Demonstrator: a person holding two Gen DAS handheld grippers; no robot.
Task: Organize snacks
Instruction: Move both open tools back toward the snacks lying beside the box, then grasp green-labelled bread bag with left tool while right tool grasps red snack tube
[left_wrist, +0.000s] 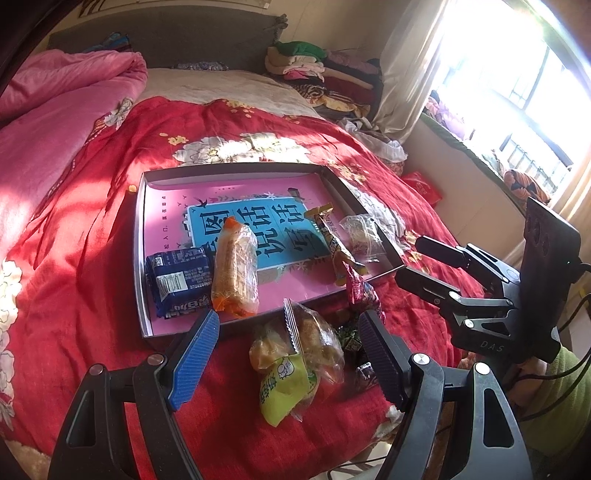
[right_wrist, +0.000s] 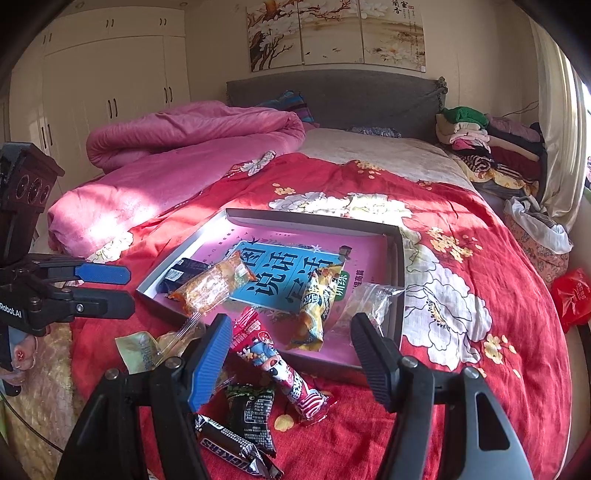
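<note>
I hold both grippers angled down over the red floral bedspread (left_wrist: 92, 206), side by side and near each other. My left gripper (left_wrist: 290, 354) has its jaws spread wide with nothing pressed between them; the clear bag of golden pastries with a green label (left_wrist: 295, 354) lies on the bedspread below the gap, and I cannot tell that either pad touches it. My right gripper (right_wrist: 291, 356) is also parted and empty, hanging over the pink-and-red printed stick-shaped snack pack (right_wrist: 280, 363), whose top end leans on the near rim of the tray. In the left view my right gripper shows from the side, its two fingers apart.

The shallow grey cardboard tray with a pink-and-blue printed floor (left_wrist: 236, 171) sits on the bedspread just beyond both grippers. Inside it lie a dark blue wrapped biscuit pack (left_wrist: 181, 284), an orange-ended clear pack of crisp cake (left_wrist: 234, 271), a yellow wrapped bar (left_wrist: 334, 240) and a small clear pouch (left_wrist: 362, 232).

Outside the tray, near my right gripper, lie a dark green-black sachet (right_wrist: 251, 413) and a brown Snickers bar (right_wrist: 232, 450).
</note>
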